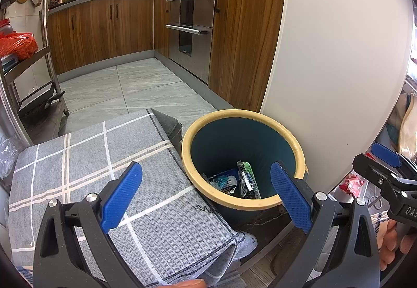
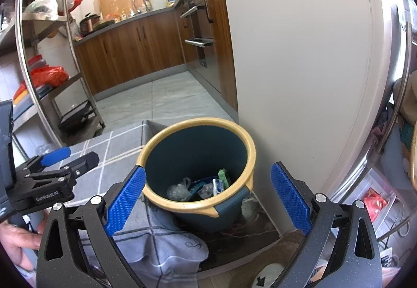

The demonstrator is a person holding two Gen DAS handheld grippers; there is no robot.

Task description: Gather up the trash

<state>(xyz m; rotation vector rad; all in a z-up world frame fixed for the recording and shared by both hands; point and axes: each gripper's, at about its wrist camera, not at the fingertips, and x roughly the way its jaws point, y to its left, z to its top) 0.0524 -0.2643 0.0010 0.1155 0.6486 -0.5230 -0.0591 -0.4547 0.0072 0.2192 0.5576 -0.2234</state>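
A dark teal trash bin with a yellow rim stands on the floor against a white cabinet side. Several wrappers and a crumpled plastic bag lie at its bottom. My left gripper is open and empty, held above the near rim of the bin and the grey cloth. My right gripper is open and empty, also above the bin's near rim. Each gripper shows at the edge of the other's view, the right one and the left one.
A grey checked cloth covers a low surface left of the bin. The white cabinet side is right behind the bin. A metal shelf rack stands at left. Wooden cabinets and an oven line the grey tiled floor.
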